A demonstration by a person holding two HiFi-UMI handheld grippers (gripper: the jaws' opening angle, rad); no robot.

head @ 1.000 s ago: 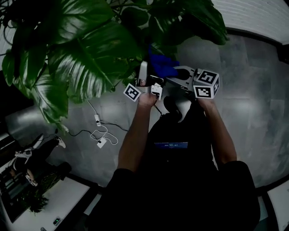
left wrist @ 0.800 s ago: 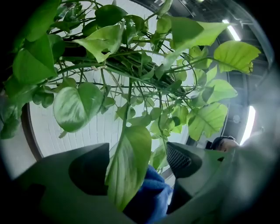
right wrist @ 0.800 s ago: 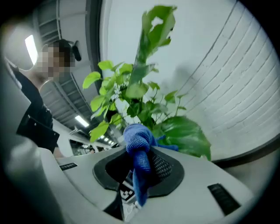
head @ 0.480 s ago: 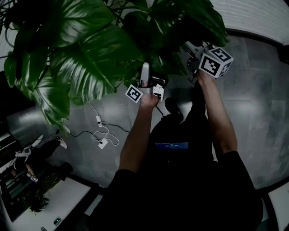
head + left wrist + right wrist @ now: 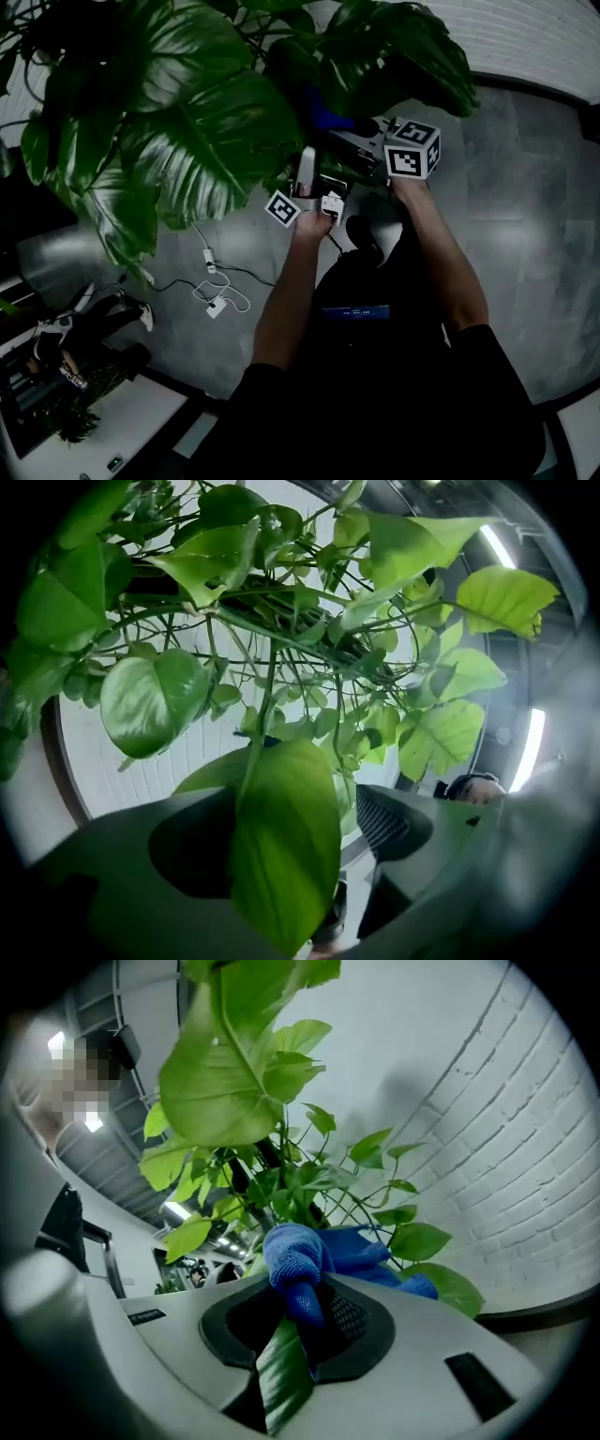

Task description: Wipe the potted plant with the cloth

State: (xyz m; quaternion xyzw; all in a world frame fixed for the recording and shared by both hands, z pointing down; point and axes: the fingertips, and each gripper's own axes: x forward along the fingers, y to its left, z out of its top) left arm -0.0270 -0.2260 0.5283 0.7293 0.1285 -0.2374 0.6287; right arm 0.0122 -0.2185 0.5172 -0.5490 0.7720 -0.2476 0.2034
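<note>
Swinging back in from the right, the right gripper (image 5: 364, 131) has brought the blue cloth (image 5: 322, 112) under the canopy of the potted plant (image 5: 206, 141) again. Half a second ago it was lifted out to the side with the cloth out of sight, and a second ago it sat lower, close by the left gripper (image 5: 307, 161). Its jaws are clamped narrow on a bunched fold of the cloth, and a narrow leaf strip (image 5: 281, 1372) runs through the same slot, so cloth and leaf look pinched together. The left gripper has hardly shifted. Its jaws stand apart, with a broad leaf (image 5: 281, 846) hanging between them, lying against one pad with a gap to the other; I'd judge it is steadying the leaf more than gripping it. The pot itself is hidden under foliage, and below everything lies grey floor (image 5: 525, 225) with a loose white cable (image 5: 217, 289). The return to the foliage suggests another wiping pass is beginning, the cloth ready to be drawn along this leaf.
</note>
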